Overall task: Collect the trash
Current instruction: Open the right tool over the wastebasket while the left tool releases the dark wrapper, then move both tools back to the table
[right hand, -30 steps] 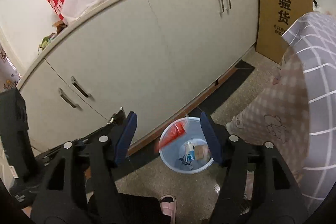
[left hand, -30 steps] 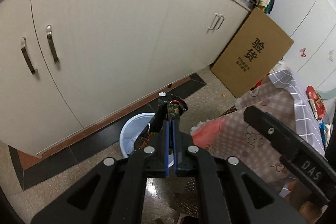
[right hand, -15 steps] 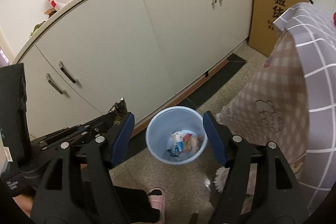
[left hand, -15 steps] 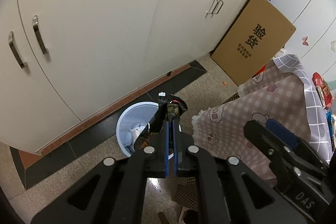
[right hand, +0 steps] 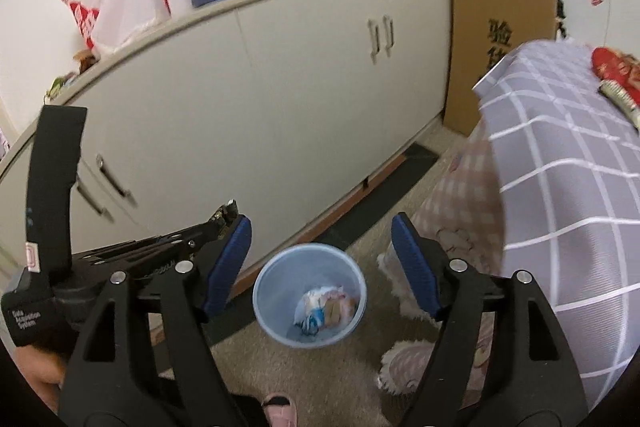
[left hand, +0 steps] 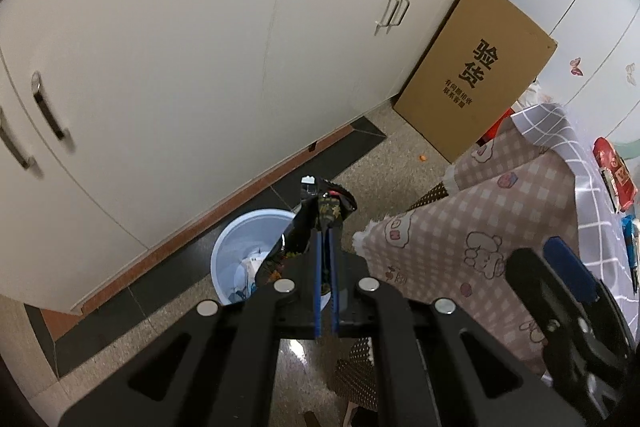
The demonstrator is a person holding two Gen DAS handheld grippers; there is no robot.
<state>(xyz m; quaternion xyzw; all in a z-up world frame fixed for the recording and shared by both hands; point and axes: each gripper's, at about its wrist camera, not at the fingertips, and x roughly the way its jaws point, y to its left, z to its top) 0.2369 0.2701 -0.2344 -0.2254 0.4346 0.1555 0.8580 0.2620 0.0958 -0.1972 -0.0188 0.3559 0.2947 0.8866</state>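
The left claw (left hand: pixel 326 239) is clamped tight on a dark wrapper (left hand: pixel 316 215), which sticks up past the blue pads and hangs down their left side. In its own view the wrapper overlaps the right rim of the bin (left hand: pixel 240 239), so it looks near the opening, though whether it is truly over it cannot be told. To do this step well, the wrapper's hanging end should be brought over the middle of the bin before the pads part; a light wrapper may drift or cling to a pad, so a low release and a small shake would help.

The bin stands on the floor just in front of the cabinet (left hand: pixel 180 67), with crumpled trash (right hand: pixel 324 309) already in its bottom. The right claw (right hand: pixel 322 259) holds nothing; its jaws have just been opening and stand wide, framing the bin from above.

Right of the bin, a checked cloth (left hand: pixel 500 227) drapes off the surface (right hand: pixel 568 167) and hangs close to the rim, so it could catch a falling wrapper. A cardboard box (left hand: pixel 476 79) leans on the cabinet, well apart from the bin. A red packet (left hand: pixel 614 175) lies on the surface, perhaps trash to fetch next.
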